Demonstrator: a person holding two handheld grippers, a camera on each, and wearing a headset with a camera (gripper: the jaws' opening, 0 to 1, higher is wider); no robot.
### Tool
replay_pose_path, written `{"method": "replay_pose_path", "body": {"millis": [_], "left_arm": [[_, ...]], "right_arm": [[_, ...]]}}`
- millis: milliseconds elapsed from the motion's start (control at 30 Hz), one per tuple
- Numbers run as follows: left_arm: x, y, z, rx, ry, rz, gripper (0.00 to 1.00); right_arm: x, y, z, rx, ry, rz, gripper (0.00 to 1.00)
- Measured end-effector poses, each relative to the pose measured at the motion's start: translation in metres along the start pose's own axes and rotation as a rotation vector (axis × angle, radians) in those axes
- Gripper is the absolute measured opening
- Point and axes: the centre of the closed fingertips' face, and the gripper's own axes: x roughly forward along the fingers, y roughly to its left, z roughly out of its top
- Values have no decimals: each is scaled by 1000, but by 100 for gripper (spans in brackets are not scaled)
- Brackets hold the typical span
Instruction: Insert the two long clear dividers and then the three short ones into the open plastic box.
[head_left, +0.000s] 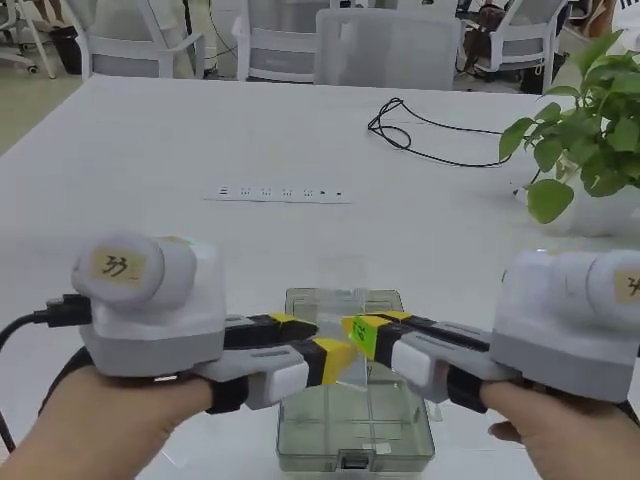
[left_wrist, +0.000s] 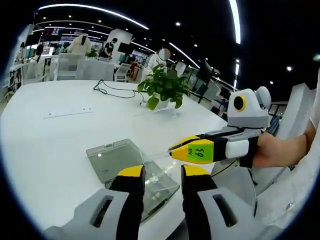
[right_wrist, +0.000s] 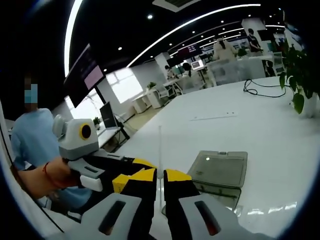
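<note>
Right claw: we see the right claw (right_wrist: 160, 181) clenched on a thin clear plastic divider (right_wrist: 160, 150), its yellow-tipped black jaws drawn close with the sheet between them

Divider: it stands upright and edge-on in that grip and rises well above the jaw tips; in the head view it is a faint clear pane between the two claws

Left claw: our left claw (left_wrist: 163, 174) is released, its jaws apart with a plain gap; we cannot tell whether either jaw touches the pane

Claws together: in the head view the two come nose to nose, the right claw's green label just beside the left claw's yellow tip

Hands: our left hand (head_left: 95, 420) and right hand (head_left: 560, 430) each hold one gripper from behind

Box: the open clear plastic box (head_left: 405, 435) sits on the white bench (head_left: 150, 150) directly beneath both claws, and its flat lid (head_left: 340, 300) lies folded back on the far side of them

Inside the box: we make out some clear partition lines under the claws, but cannot tell how many

Beyond the claws: a white power strip (head_left: 275, 193) lies well ahead, a black cable (head_left: 430, 135) loops farther off, and a green leafy plant (head_left: 580, 140) stands ahead and to the right of the right claw
</note>
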Motion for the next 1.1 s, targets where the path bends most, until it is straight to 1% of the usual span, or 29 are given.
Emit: {"method": "replay_pose_path", "body": {"millis": [67, 100, 167, 300, 367, 433, 533, 567, 667, 767, 800, 833, 867, 933, 1000, 1067, 1100], "left_arm": [[0, -4, 2, -23, -13, -20, 30], [0, -4, 2, -20, -11, -21, 32], [0, -5, 1, 11, -5, -23, 32], [-1, -8, 3, 26, -14, -38, 34], [-1, -9, 2, 43, -10, -46, 34], [-2, -9, -2, 59, 3, -50, 36], [-5, -8, -6, 77, 5, -56, 41], [-6, -8, -6, 88, 0, -62, 41], [-9, -4, -12, 100, 12, -57, 45], [-14, -1, -18, 134, 24, -62, 50], [-16, 0, -20, 143, 23, -67, 52], [-17, 1, -21, 143, 25, -70, 53], [-18, 2, -23, 145, 29, -72, 53], [-21, 5, -28, 167, 39, -71, 54], [-23, 8, -32, 177, 52, -70, 58], [-25, 10, -36, 211, 56, -75, 63], [-26, 12, -39, 224, 67, -77, 65]], "right_arm": [[-1, 0, 1, 4, -2, -2, 6], [-1, 0, 2, 7, 0, -1, 6], [-1, 0, 2, 10, 4, 0, 6], [-1, -1, 5, 30, 1, -1, 7], [-2, -3, 7, 40, 1, -4, 7], [-3, -7, 9, 40, 1, -17, 7], [-5, -13, 10, 47, 9, -32, 7], [-6, -16, 10, 49, 11, -37, 7], [-7, -21, 10, 45, 25, -54, 7], [-7, -27, 9, 51, 44, -67, 7], [-7, -29, 8, 46, 59, -75, 7], [-8, -30, 8, 41, 62, -81, 7], [-8, -31, 8, 42, 67, -86, 7], [-8, -34, 7, 43, 84, -93, 7], [-9, -38, 5, 42, 102, -109, 7], [-10, -42, 4, 50, 120, -127, 7], [-11, -43, 0, 77, 148, -135, 7]]}}
